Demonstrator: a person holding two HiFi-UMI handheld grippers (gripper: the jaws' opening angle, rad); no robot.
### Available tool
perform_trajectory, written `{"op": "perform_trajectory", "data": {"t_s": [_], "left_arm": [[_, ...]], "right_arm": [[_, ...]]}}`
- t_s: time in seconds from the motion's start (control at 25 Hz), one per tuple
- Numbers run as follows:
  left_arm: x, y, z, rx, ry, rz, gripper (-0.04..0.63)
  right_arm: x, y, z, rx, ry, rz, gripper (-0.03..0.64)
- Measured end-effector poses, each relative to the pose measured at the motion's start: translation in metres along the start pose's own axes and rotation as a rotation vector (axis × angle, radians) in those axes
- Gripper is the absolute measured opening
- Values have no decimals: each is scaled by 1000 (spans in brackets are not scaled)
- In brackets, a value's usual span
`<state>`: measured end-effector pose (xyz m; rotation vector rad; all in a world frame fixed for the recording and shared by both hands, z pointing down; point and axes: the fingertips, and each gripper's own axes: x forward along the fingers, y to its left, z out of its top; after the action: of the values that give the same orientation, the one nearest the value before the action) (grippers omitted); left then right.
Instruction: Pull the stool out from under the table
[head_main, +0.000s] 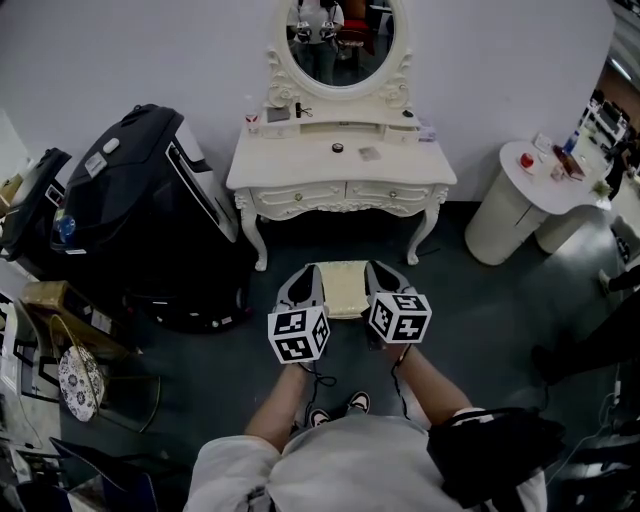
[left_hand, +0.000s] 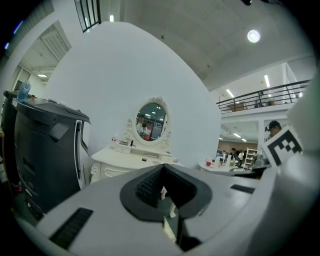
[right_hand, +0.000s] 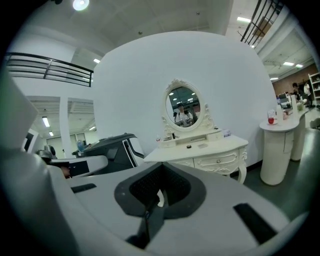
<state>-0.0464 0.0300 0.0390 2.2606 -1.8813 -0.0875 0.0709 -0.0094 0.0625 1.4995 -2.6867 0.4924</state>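
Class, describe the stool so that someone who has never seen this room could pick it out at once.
Find the white dressing table with the oval mirror against the back wall. On the dark floor just in front of it sits the stool, small and cream-topped, unlike the bulky black unit beside the table.

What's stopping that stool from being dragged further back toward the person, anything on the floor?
Nothing visible does. Behind the stool stand only the person's own shoes, apart from it.

The head view looks steeply down from above. Both gripper views sit low, close in, facing forward. All three share the white worktop (head_main: 300, 160) and mirror (head_main: 340, 40).
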Motion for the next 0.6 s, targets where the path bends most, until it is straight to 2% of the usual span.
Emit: {"op": "perform_trajectory", "data": {"t_s": [0.6], "left_arm": [[6, -18, -11, -21, 12, 1, 8]], "right_arm": [[-16, -14, 5, 12, -20, -3, -2]]}}
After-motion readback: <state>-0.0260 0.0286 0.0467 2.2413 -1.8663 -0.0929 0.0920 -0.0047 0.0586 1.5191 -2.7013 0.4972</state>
